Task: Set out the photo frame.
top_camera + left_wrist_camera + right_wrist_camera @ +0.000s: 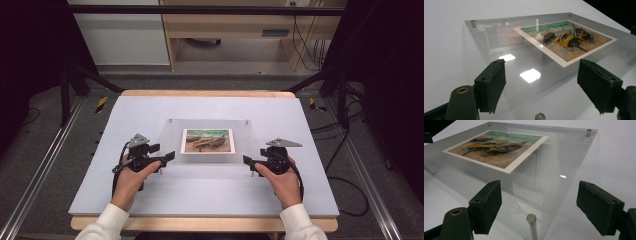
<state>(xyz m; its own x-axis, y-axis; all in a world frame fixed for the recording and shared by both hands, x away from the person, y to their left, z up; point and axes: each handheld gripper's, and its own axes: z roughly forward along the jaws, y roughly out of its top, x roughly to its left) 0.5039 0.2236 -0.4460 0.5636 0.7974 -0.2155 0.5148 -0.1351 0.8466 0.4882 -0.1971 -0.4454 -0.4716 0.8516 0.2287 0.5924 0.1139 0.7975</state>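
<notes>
While both grippers sit wide open, empty, L gripper (167, 156) at the frame's (210, 120) near-left corner, R gripper (247, 161) at near-right; frame w/ print (208, 140) lies mid-table. Likely pre-grasp step; next needs jaws closing on acrylic edges.

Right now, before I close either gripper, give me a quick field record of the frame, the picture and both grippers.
surface: white table top
frame: clear acrylic frame, lying flat, raised on small metal standoff pins at its corners
picture: print of beached boats, held in the frame's middle
left gripper: open, jaws at the frame's near left corner, apart from it
right gripper: open, jaws at the frame's near right corner, astride the pin, not touching
holding: nothing in either gripper
</notes>
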